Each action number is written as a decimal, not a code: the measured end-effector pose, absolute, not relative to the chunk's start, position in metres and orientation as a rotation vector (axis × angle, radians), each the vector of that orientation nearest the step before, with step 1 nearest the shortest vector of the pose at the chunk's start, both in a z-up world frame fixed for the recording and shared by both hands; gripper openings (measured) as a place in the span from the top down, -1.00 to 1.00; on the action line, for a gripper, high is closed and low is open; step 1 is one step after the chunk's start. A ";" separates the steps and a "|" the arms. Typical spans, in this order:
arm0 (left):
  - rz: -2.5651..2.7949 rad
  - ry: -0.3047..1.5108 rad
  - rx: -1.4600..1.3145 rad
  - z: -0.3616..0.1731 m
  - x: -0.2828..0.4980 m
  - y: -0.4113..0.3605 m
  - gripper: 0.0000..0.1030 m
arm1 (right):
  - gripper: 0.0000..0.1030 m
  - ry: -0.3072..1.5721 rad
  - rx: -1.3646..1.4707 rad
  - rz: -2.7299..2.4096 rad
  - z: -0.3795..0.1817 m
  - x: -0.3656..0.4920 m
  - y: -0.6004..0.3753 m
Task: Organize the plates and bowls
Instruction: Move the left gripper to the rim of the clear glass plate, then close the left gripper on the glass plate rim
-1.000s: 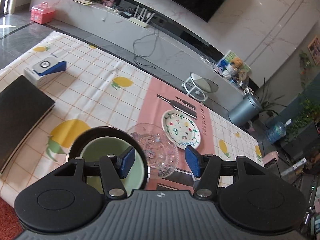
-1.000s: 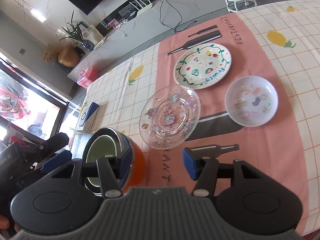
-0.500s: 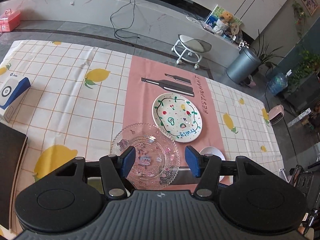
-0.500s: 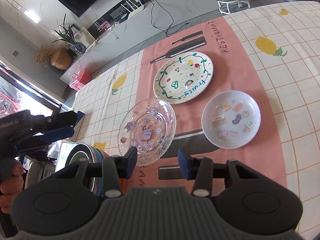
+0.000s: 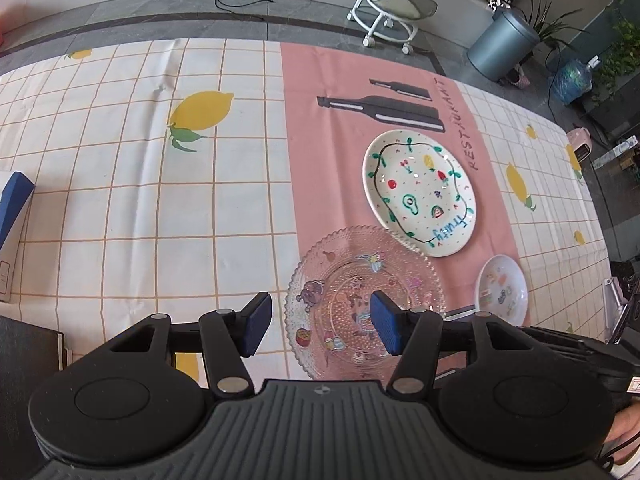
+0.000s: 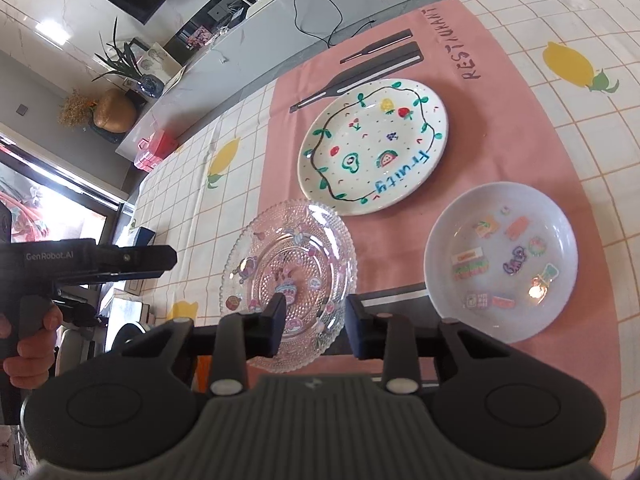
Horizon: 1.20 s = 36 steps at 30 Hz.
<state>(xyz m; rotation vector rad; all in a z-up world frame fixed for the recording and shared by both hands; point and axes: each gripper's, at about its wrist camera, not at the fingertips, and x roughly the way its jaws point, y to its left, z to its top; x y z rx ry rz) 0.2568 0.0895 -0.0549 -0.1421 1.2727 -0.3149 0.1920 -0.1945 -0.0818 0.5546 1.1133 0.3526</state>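
A clear glass plate [image 5: 360, 280] [image 6: 292, 268] with stickers lies on the pink runner. Beyond it lies a white plate [image 5: 418, 196] [image 6: 374, 144] lettered "Fruity". A small white bowl [image 5: 503, 286] [image 6: 502, 260] with stickers sits to the right. My left gripper [image 5: 320, 326] is open and empty above the glass plate's near left part. My right gripper [image 6: 314, 330] is open, narrower than before, with its fingers over the glass plate's near rim. The green bowl in its orange holder is hidden.
A checked lemon tablecloth [image 5: 160, 184] covers the table. A blue and white box [image 5: 10, 220] and a black book [image 5: 24, 344] lie at the left. The left gripper's body [image 6: 80, 264] shows in the right wrist view. A stool [image 5: 390, 8] and bin [image 5: 502, 46] stand beyond the table.
Both grippers moved right, from the green bowl towards the glass plate. The bowl left both views. The right gripper's jaws narrowed and came down over the glass plate's near rim.
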 end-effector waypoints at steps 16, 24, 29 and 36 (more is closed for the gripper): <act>-0.369 1.392 -0.064 -0.112 0.287 0.092 0.05 | 0.37 1.172 0.623 0.319 -0.122 0.200 -0.188; -0.401 1.400 -0.055 -0.113 0.288 0.081 0.49 | 0.69 1.166 0.687 0.327 -0.130 0.197 -0.188; -0.372 1.405 -0.023 -0.110 0.287 0.071 0.57 | 0.88 1.156 0.732 0.305 -0.136 0.193 -0.193; -0.359 1.386 -0.012 -0.102 0.283 0.064 0.61 | 0.88 1.168 0.709 0.293 -0.130 0.193 -0.193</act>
